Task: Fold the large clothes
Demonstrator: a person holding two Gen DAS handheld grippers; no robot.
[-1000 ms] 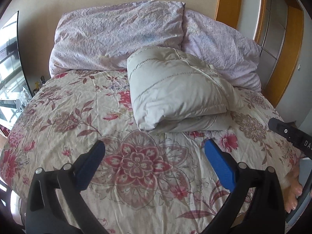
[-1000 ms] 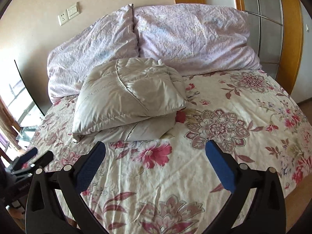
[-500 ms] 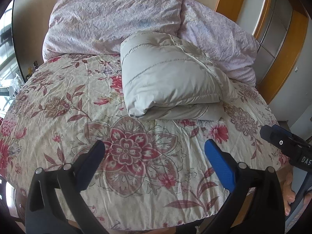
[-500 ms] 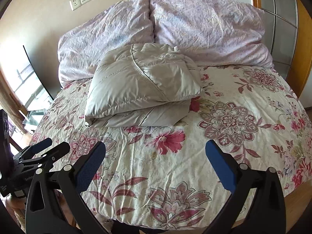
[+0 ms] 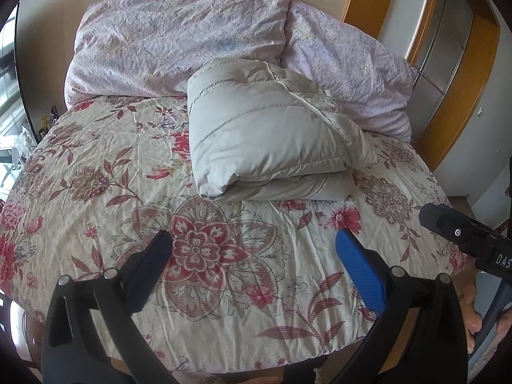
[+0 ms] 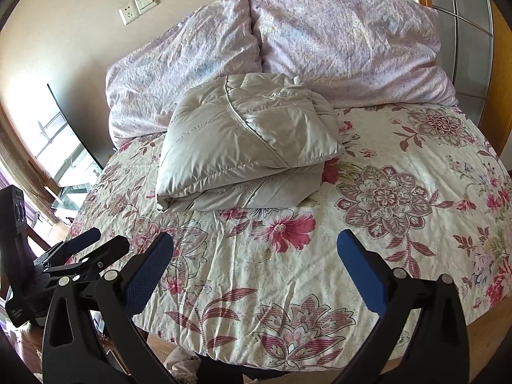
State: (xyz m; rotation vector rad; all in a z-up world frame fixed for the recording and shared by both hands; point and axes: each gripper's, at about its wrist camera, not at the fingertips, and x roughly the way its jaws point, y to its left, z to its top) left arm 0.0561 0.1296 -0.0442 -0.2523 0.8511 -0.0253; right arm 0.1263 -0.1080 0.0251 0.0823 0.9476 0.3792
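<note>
A pale grey quilted down jacket [image 5: 268, 134] lies folded in a thick bundle on the floral bedspread [image 5: 112, 192], against the pillows; it also shows in the right wrist view [image 6: 243, 147]. My left gripper [image 5: 254, 249] is open and empty, held above the bed's near edge, well short of the jacket. My right gripper [image 6: 256, 252] is open and empty too, also back from the jacket over the near edge. The right gripper's body shows at the right of the left wrist view [image 5: 464, 233]; the left gripper's body shows at the left of the right wrist view [image 6: 73, 256].
Two lilac pillows [image 6: 345, 48] lean against the wall behind the jacket. A wooden door frame [image 5: 460, 96] stands to the right of the bed. A window [image 6: 60, 147] and wall sockets [image 6: 137, 4] are on the left. The bed's front edge [image 6: 288, 358] is just below the grippers.
Both grippers have drawn back and risen from the bed, so more of its near edge shows. The folded jacket has not moved. Both stay open.
</note>
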